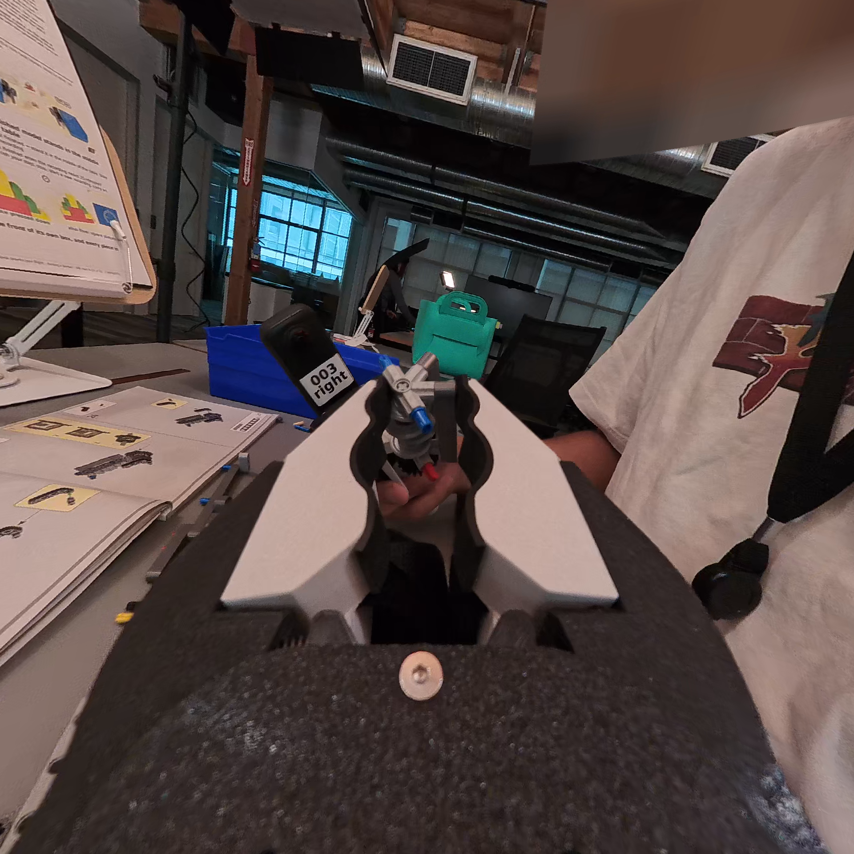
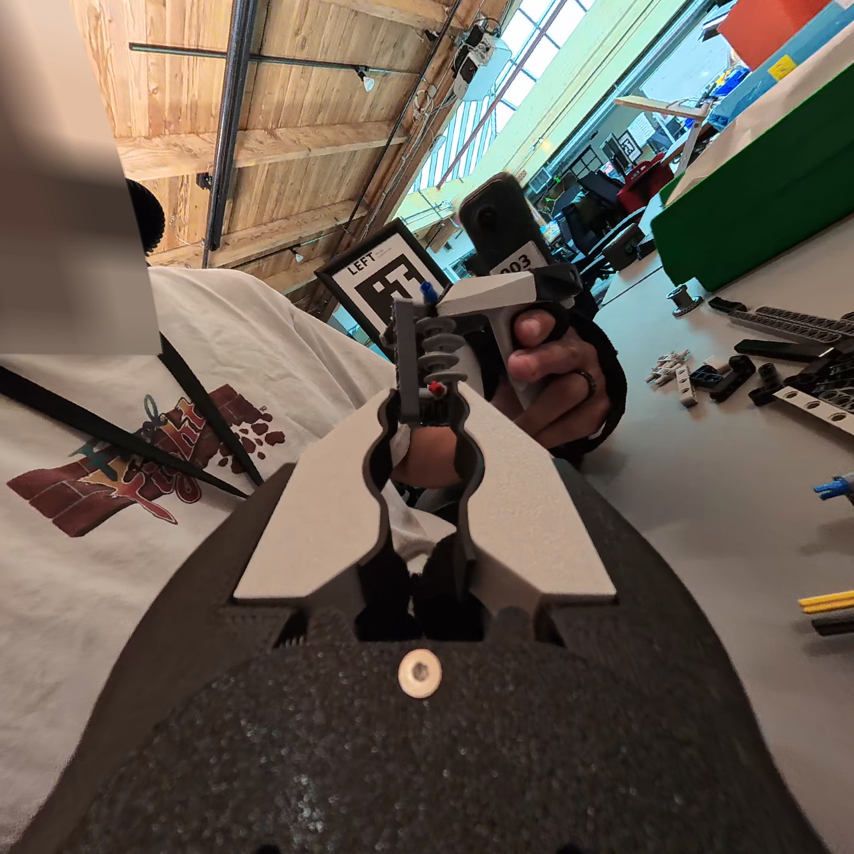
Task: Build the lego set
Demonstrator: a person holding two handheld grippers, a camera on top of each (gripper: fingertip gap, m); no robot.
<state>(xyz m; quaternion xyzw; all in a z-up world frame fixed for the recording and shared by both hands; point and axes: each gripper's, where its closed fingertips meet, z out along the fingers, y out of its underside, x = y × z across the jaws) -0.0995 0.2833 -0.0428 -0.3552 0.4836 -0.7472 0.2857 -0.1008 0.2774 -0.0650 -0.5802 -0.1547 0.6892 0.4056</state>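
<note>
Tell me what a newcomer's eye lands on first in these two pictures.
First, the small grey lego assembly with blue and red pins, held in the air between both tools: the left tool and the right tool are each shut on it. Next, the open instruction booklet on the table at left, and loose lego parts scattered at right.

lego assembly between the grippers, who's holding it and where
Both: left gripper pinches the lego assembly at its grey connector end, right gripper at its black base.

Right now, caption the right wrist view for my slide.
Both grippers clamp one small grey lego assembly above the table.
</note>
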